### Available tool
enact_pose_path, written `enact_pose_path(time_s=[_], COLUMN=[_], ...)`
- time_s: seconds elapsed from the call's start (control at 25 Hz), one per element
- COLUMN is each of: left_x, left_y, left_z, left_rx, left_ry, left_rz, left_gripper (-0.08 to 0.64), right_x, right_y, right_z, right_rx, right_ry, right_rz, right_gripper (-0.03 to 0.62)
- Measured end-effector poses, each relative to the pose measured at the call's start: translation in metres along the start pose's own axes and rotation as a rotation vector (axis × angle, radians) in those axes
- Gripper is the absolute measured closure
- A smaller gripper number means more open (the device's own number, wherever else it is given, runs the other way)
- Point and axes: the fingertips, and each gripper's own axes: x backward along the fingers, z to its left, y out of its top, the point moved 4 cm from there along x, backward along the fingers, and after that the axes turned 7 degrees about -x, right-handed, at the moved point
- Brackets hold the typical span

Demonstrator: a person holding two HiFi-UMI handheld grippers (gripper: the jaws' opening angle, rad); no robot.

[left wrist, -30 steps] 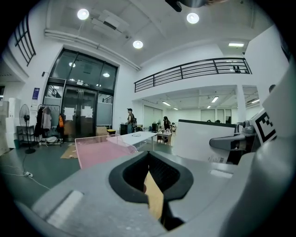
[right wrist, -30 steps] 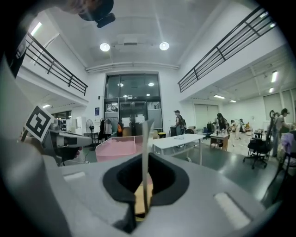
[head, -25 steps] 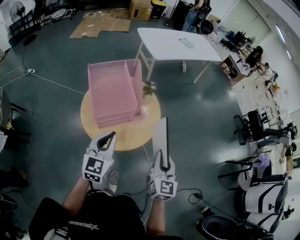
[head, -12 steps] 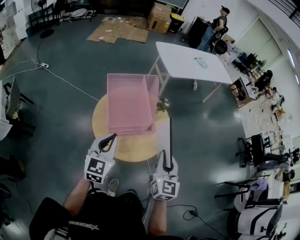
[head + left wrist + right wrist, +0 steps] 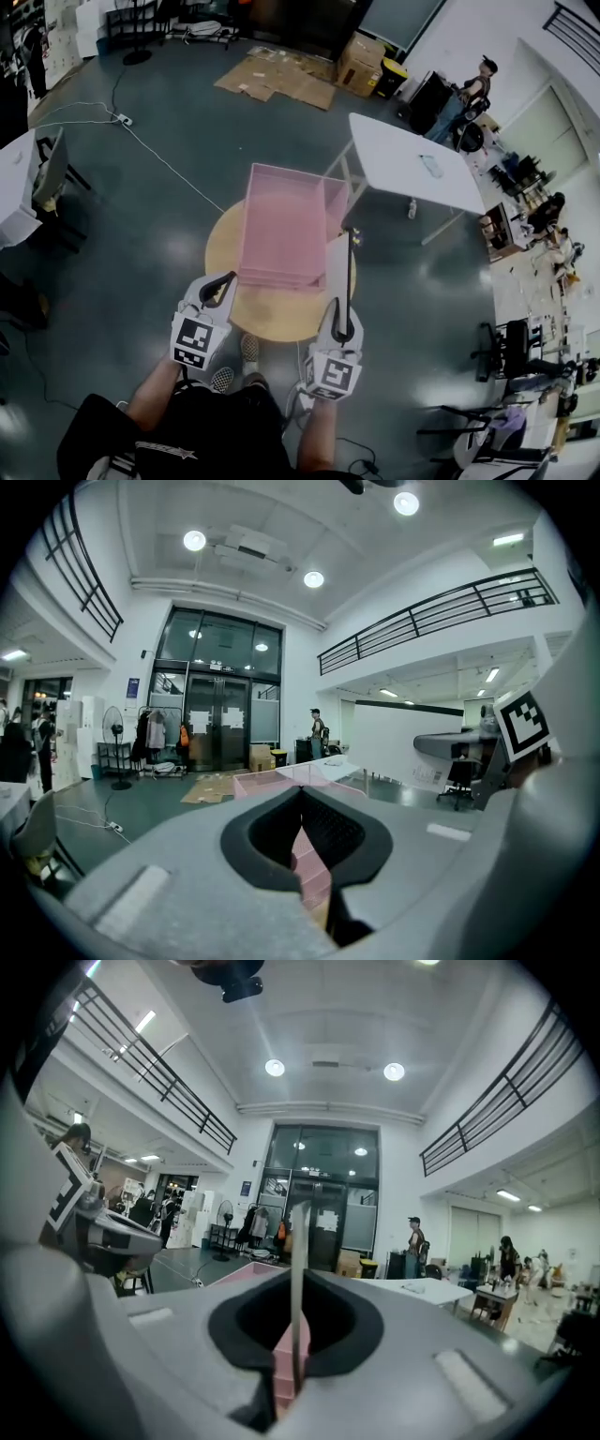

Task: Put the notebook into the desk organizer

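A pink desk organizer [image 5: 286, 225] with stacked trays stands on a round wooden table [image 5: 225, 258]. My right gripper [image 5: 343, 321] is shut on the notebook [image 5: 337, 272], a thin pale slab held upright and edge-on by the organizer's right front corner. In the right gripper view the notebook [image 5: 298, 1241] rises between the pads of the right gripper [image 5: 298, 1274], with the organizer [image 5: 246, 1274] behind it. My left gripper [image 5: 220, 281] hovers over the table's near edge, shut on nothing. The left gripper view shows the left gripper [image 5: 301, 791] pointing at the organizer [image 5: 272, 782].
A white folding table [image 5: 417, 164] stands behind and to the right of the round table. Flattened cardboard [image 5: 277, 80] and a box [image 5: 361, 61] lie farther back. A cable [image 5: 159, 159] crosses the floor at the left. A person [image 5: 473, 89] stands at the far right.
The round table and organizer have slid right and down in the head view. The notebook's top now stands beside the organizer's right side. Both grippers keep the same hold.
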Motion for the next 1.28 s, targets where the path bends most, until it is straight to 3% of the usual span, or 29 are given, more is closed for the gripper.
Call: enact_pose_path(time_s=[0.36,0.52,0.92,1.28], left_x=[-0.018,-0.028,-0.046,-0.059], left_y=[0.000,-0.001,-0.006,-0.016], left_z=[0.026,0.033,0.044,0.051], left_rx=[0.026,0.037,0.064,0.090], left_ry=[0.114,0.152,0.200,0.226], left_rz=[0.017,0.023,0.046,0.085], left_gripper=[0.549,0.549,0.549,0.549], right_x=[-0.069,-0.096,-0.152,-0.202], right_y=[0.017,0.022,0.026,0.001], right_z=[0.005,0.009,0.031,0.058], right_rx=[0.215,0.367,0.669,0.931], right_ry=[0.066,0.080,0.085,0.173], right_rz=[-0.018,-0.012,-0.033,0.001], right_gripper=[0.580,0.580,0.580,0.580])
